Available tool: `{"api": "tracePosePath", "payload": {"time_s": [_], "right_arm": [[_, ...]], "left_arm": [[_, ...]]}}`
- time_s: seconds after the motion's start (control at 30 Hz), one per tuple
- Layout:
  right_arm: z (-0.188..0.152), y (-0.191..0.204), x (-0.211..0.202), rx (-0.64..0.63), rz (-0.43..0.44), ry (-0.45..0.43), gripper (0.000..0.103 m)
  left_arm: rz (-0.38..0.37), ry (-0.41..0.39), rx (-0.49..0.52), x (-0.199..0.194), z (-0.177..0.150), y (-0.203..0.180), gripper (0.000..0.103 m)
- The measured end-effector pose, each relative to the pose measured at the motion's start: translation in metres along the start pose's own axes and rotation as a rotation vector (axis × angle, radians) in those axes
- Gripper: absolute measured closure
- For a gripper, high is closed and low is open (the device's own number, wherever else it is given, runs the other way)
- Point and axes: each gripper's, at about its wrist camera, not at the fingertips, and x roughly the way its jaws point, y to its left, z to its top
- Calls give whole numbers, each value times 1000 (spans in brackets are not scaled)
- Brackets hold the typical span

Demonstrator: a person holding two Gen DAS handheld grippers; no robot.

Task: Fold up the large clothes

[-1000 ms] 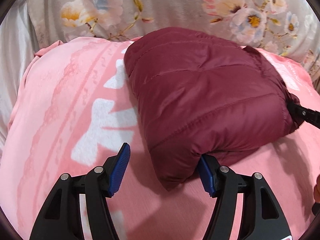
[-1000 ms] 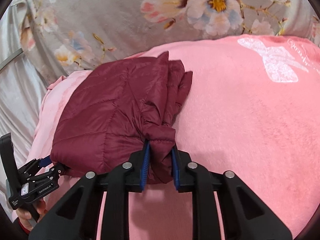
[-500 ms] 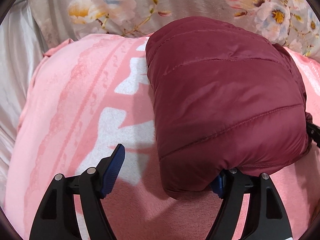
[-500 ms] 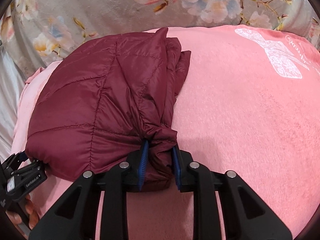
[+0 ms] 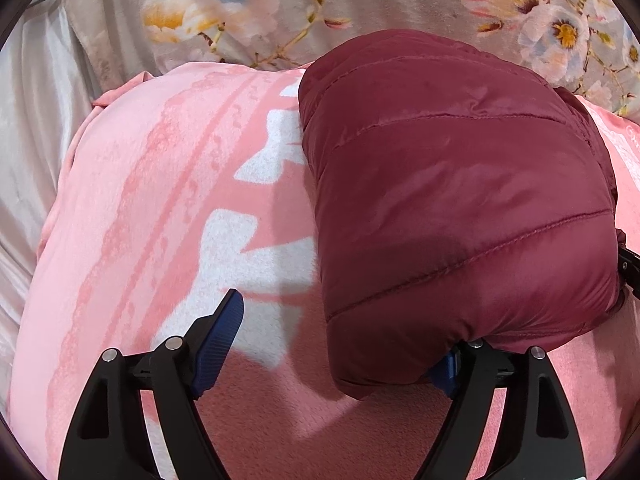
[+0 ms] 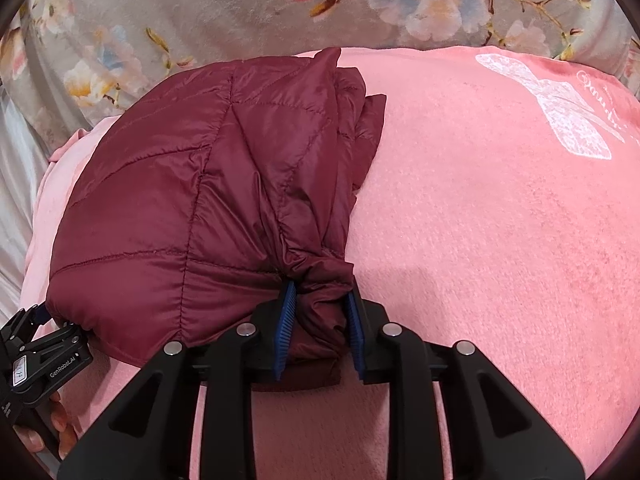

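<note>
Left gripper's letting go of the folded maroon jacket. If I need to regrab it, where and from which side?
Take the near left corner of the maroon jacket, coming in low from the front edge. There the bundle overhangs the pink blanket as one rounded lobe, narrow enough for the opening left gripper.

Both tongs (image 5: 332,344) (image 6: 319,328) are black with silver screws and ribbed blue pads (image 5: 218,340).

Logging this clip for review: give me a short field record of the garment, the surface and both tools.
garment: maroon quilted jacket, folded into a bundle
surface: pink blanket, floral bedding behind
left tool: jaws opening, wide, jacket corner draped over one finger
right tool: jaws opening, pads still touching a bunched jacket edge
</note>
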Motion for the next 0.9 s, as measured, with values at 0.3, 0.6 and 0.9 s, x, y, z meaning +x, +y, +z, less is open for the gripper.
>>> {"api": "tracePosePath", "payload": {"time_s": [0.3, 0.6, 0.9], "right_arm": [[0, -14, -10, 66, -29, -45, 45], [-40, -15, -76, 18, -108, -213, 28], [-101, -12, -130, -74, -126, -176, 20]], "left_arm": [[11, -12, -21, -4, -2, 2, 18], [47, -126, -84, -69, -46, -20, 20], [-41, -122, -121, -128, -103, -53, 19]]}}
